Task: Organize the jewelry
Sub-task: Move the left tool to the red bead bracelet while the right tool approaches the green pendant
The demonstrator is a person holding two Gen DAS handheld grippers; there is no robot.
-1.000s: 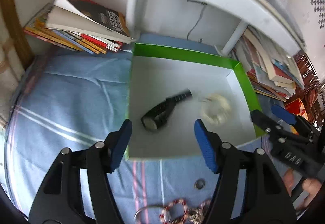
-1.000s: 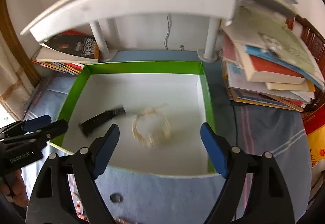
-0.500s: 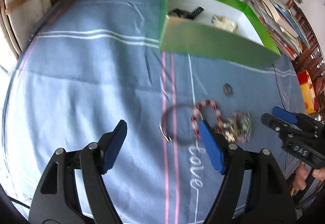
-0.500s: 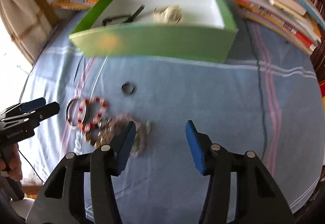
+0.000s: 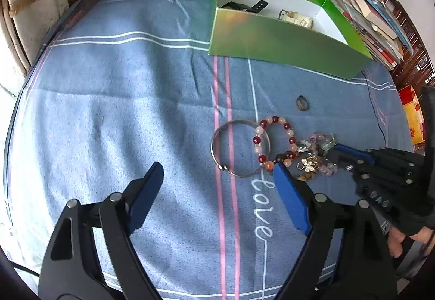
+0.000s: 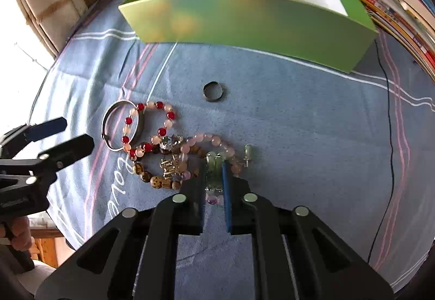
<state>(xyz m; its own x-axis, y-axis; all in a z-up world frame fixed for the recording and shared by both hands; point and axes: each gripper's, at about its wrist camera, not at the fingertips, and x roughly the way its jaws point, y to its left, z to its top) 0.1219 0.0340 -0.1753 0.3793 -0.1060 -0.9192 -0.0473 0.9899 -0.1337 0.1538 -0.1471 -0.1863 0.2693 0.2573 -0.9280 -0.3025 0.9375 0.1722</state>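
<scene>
Two pieces already lie inside the green box (image 6: 252, 19) at the far side of the blue cloth (image 5: 122, 109): a black watch (image 5: 240, 5) and a pale bracelet (image 5: 297, 19). By my reckoning the job is under halfway, since most of the jewelry is on the cloth in front of the box.

Largest of what is left is the silver bangle (image 5: 239, 149), with the red and pink bead bracelet (image 6: 148, 128) lying across one side of it. Touching that is a tangle of brown beads (image 6: 152, 177), pink beads (image 6: 214, 142) and small metal charms (image 6: 170, 165). A dark ring (image 6: 214, 91) sits alone, nearer the box.

The right gripper (image 6: 214, 177) has its jaws pinched on the pale green bead strand (image 6: 213, 164) at the edge of the tangle. The left gripper (image 5: 217, 191) hovers with its jaws wide apart, holding nothing.
</scene>
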